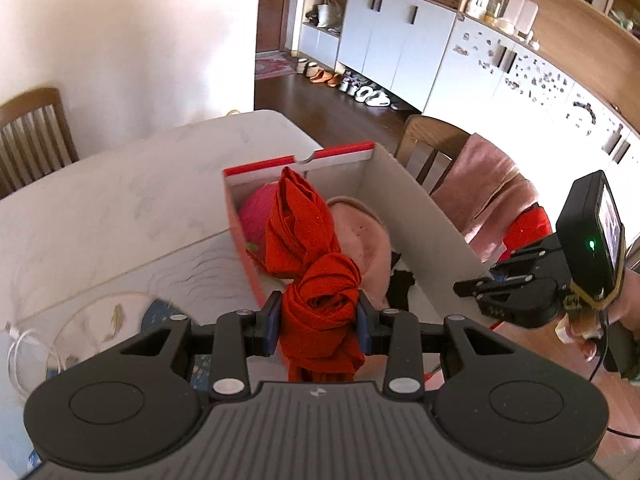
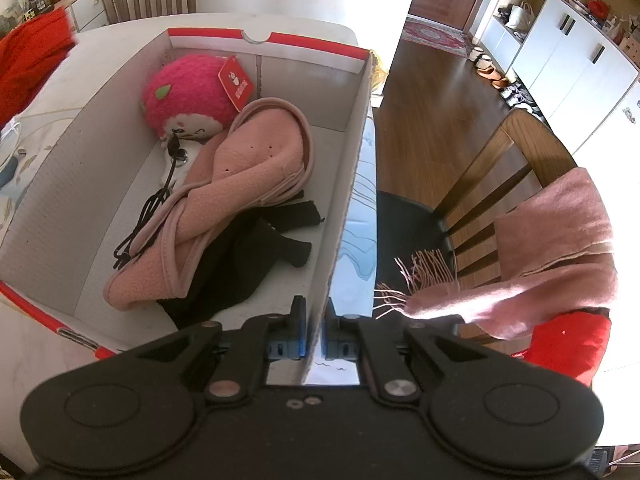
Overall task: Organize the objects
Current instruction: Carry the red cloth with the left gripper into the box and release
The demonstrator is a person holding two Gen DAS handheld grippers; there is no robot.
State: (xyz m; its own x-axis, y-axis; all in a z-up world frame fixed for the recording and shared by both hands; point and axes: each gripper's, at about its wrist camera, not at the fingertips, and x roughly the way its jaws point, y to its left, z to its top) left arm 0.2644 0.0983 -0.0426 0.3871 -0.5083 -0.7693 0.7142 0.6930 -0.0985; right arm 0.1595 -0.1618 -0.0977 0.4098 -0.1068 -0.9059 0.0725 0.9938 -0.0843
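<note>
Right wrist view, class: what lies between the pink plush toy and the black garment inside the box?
The right wrist view shows a folded pink fleece garment between the pink plush toy and the black garment.

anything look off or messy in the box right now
Nothing damaged or spilled. The box is just untidy: the pink fleece lies loosely over black clothing, and a black cord trails loose below the plush toy.

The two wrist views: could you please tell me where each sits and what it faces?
Left wrist: behind the left tool, shut on a red cloth, facing the box; the right tool shows too.
Right wrist: behind the right tool, clamped on the box wall, looking inside.
Both share the box, pink garment and plush toy.
</note>
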